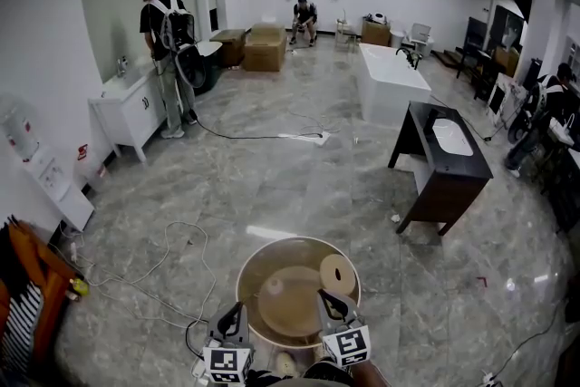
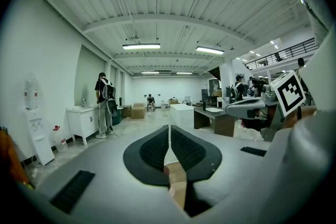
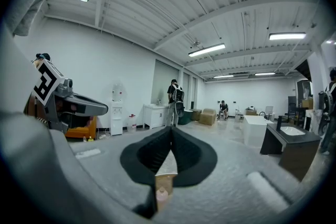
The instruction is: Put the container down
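In the head view a round, translucent brownish container hangs low in front of me above the marble floor. A tan disc and a small white object lie inside it. My left gripper is shut on the near rim at the left and my right gripper on the near rim at the right. In the left gripper view the dark pads of the left gripper meet over a thin strip of the container wall. The right gripper pinches the container wall the same way in its own view.
A dark vanity with a white sink stands to the right and a white bathtub behind it. At the left are a white cabinet with a standing person, loose cables on the floor and an orange frame.
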